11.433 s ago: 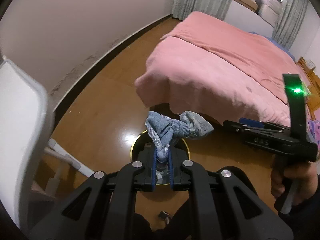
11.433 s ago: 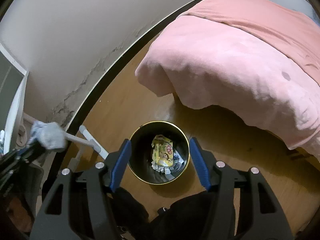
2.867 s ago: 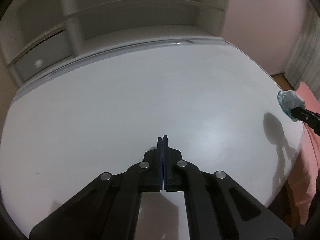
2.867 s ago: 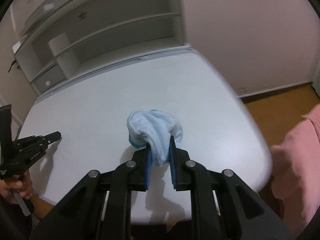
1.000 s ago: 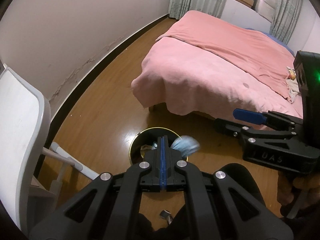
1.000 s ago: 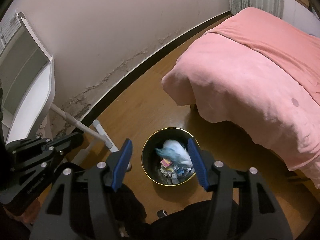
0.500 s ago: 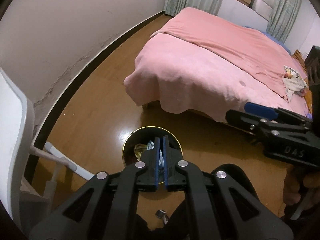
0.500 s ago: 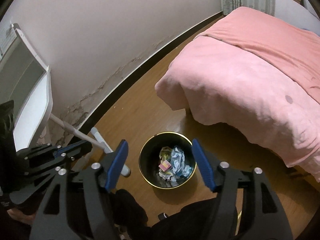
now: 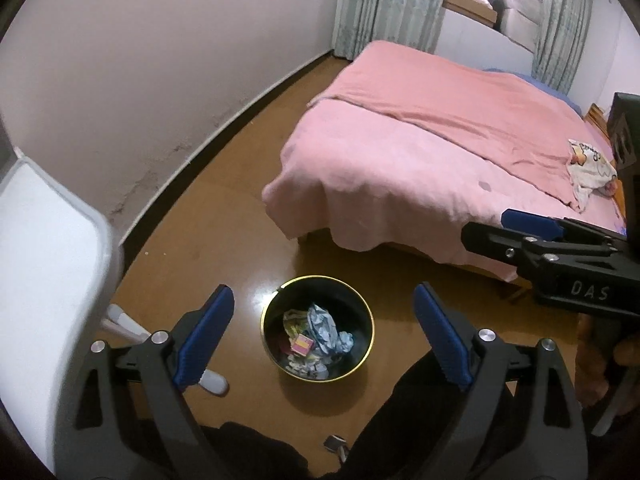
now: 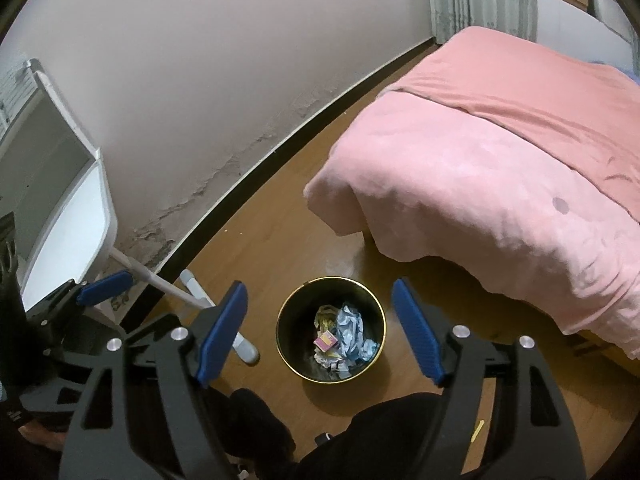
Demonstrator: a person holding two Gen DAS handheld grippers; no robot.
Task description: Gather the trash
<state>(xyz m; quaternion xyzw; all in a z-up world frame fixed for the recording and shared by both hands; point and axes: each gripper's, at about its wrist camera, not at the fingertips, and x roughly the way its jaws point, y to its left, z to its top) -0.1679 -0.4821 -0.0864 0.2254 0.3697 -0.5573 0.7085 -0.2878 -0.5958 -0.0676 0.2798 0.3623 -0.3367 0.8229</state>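
The left gripper [image 9: 324, 334] has its blue pads spreading wide with nothing between them, and the right gripper [image 10: 320, 330] is likewise opening and empty. Framed between both pairs, low centre, the round black gold-rimmed bin [image 9: 362, 354] stands upright, mouth up, holding crumpled trash [image 9: 326, 326]. "DAS" shows on the right gripper's body at the left view's right edge. A pink bed [image 9: 420, 152] fills the upper right; a white desk [image 9: 36, 264] stands at left.

1. The floor [image 9: 208, 208] is glossy wood, throwing back a bright glare.
2. The bin [image 9: 362, 312] has a shiny black wall and a gold rim.
3. Crumpled paper [image 9: 326, 326] lies inside it.
4. The bed cover [image 9: 400, 160] is soft, matt pink cloth.
5. The desk [image 9: 44, 248] is smooth white.
6. The wall [image 10: 192, 80] is matt, its paint flaking near the skirting.
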